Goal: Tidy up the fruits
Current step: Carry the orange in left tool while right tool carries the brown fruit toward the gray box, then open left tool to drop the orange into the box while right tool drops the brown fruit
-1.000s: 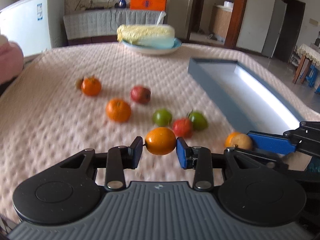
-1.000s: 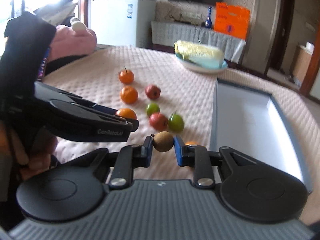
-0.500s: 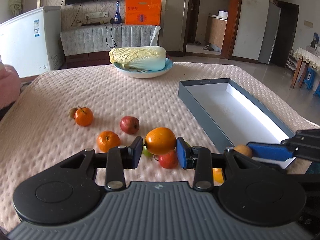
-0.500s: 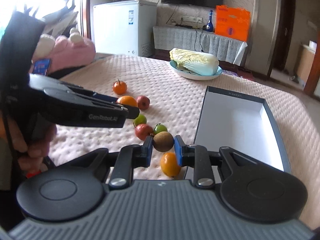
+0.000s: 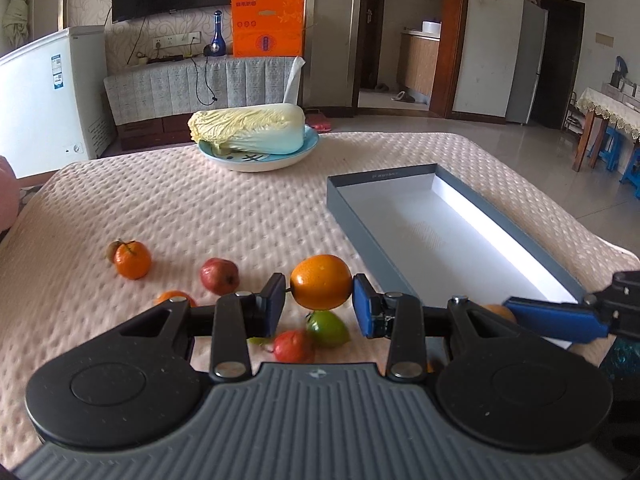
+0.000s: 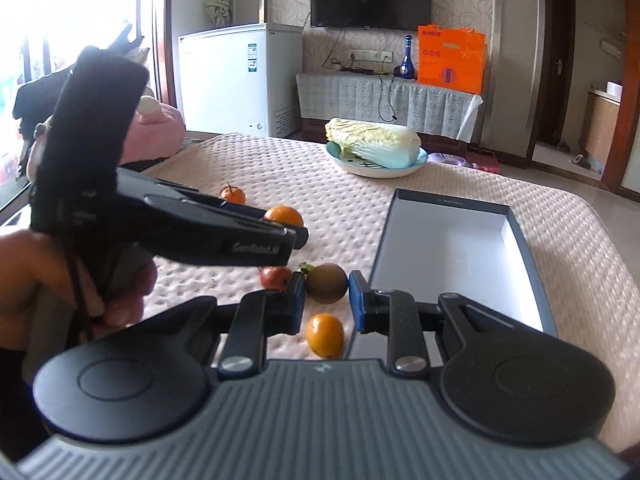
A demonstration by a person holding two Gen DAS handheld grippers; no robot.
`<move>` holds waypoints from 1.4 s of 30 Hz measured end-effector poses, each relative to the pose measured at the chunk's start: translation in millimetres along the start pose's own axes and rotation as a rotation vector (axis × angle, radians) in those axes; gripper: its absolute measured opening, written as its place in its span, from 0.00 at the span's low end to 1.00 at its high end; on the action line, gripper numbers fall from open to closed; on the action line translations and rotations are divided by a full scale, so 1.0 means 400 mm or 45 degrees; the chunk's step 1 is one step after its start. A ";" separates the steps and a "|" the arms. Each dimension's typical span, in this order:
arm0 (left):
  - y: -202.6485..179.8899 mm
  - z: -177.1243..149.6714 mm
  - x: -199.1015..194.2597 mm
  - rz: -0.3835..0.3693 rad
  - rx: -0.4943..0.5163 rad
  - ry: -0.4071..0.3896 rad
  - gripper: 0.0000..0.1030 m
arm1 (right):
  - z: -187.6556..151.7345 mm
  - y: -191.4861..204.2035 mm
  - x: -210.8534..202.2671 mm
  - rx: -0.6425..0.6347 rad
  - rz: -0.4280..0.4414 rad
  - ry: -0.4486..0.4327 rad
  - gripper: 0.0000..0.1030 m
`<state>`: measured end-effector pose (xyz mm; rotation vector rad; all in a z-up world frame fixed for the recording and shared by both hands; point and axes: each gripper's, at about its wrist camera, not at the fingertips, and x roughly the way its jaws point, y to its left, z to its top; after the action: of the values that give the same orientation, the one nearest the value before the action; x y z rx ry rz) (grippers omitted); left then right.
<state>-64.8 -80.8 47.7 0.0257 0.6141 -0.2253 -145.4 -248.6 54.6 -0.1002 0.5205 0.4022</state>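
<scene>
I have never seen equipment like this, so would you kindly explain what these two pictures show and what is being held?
There is no robot here: a person holds a hand-operated pair of tongs in each hand, and a wide-angle camera on each looks forward along its two fingers. The dark shapes at the bottom of each picture are the tool itself.

In the left-hand view, the left tongs are shut on a round orange fruit. In the right-hand view, the right tongs are shut on a small round brown fruit; the left tool and the hand holding it show at the left.

On the pink quilted tablecloth lie more orange, red and green fruits, an open grey box with a white inside, which is empty, and a pale cabbage on a blue plate.
</scene>
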 end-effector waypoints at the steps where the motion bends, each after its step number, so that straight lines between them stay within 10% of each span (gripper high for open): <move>1: -0.007 0.003 0.005 -0.003 0.005 0.000 0.41 | -0.001 -0.004 -0.002 0.004 -0.006 -0.002 0.25; 42: -0.243 0.047 0.209 -0.167 0.079 0.054 0.41 | -0.047 -0.165 -0.034 0.152 -0.208 0.051 0.25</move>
<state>-8.8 -194.3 19.4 0.0504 0.6518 -0.3717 -138.6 -317.3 44.5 -0.0351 0.5700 0.2096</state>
